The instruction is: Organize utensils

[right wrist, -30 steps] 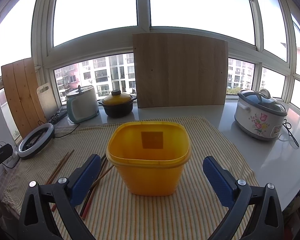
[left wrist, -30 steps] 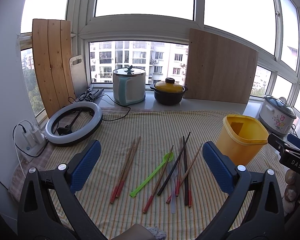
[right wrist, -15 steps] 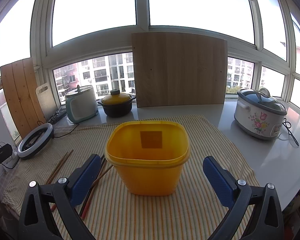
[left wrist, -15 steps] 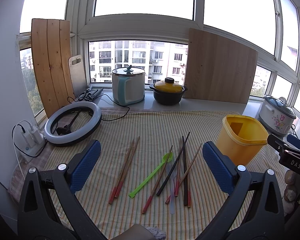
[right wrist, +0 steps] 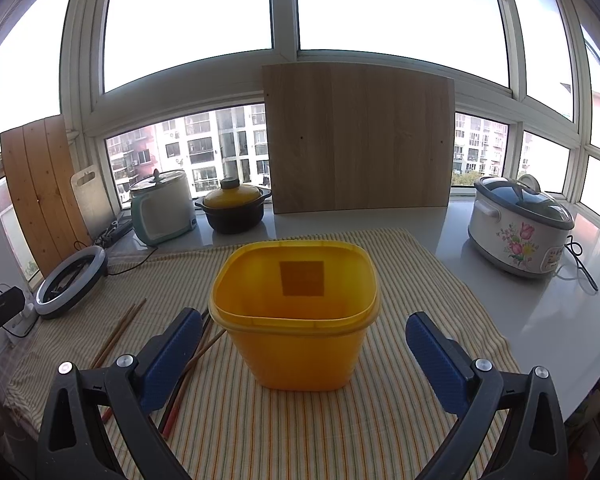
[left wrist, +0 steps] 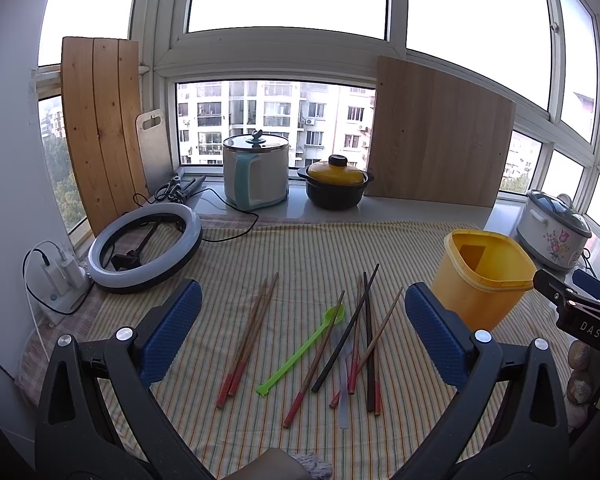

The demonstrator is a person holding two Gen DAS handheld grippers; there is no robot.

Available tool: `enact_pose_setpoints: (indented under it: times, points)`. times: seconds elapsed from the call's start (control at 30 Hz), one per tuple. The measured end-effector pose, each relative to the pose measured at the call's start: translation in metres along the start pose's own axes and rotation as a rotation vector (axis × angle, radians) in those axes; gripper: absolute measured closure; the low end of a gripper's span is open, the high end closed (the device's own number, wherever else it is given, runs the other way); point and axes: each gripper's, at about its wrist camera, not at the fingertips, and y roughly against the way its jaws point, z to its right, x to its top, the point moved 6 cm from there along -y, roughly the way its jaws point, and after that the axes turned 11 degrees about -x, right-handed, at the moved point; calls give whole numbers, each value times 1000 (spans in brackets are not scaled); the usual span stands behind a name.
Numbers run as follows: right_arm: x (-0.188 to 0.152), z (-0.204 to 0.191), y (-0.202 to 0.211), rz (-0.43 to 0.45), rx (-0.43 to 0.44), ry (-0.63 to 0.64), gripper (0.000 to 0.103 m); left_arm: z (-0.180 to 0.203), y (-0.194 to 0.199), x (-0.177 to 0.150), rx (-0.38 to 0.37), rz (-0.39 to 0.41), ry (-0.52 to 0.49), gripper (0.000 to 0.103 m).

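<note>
The work is at its very start: nothing has been picked up, and the yellow bin (right wrist: 296, 316) looks empty as far as its inside shows. The left claw (left wrist: 302, 332) hangs above the near edge of the table (left wrist: 300, 248), jaws spread wide and holding nothing, aimed at the utensils scattered on the striped cloth. A pair of chopsticks (left wrist: 248, 334) lies apart toward the left edge; the green spoon (left wrist: 304, 350) and a crossed heap of chopsticks (left wrist: 360, 336) lie nearer the middle, with the bin just beyond them toward the right edge. The right claw (right wrist: 304, 354) is also wide open and empty, with the bin standing just ahead between its jaws.

The next move probably calls for the left claw to drop onto one piece, likely the separate pair, since the heap overlaps and would be awkward to take singly.

Against the earlier frames almost nothing differs: both views shift only slightly, and every utensil lies where it did.
</note>
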Motion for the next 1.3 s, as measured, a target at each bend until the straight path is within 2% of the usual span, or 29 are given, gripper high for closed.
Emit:
enact_pose_setpoints:
  times: [0.67, 1.3]
  points:
    - [-3, -9, -1, -18, 12, 14, 0, -13, -4, -10, -4, -13, 23, 0]
    - [-14, -60, -2, -59, 79, 114, 0, -60, -17, -26, 25, -62, 77, 0]
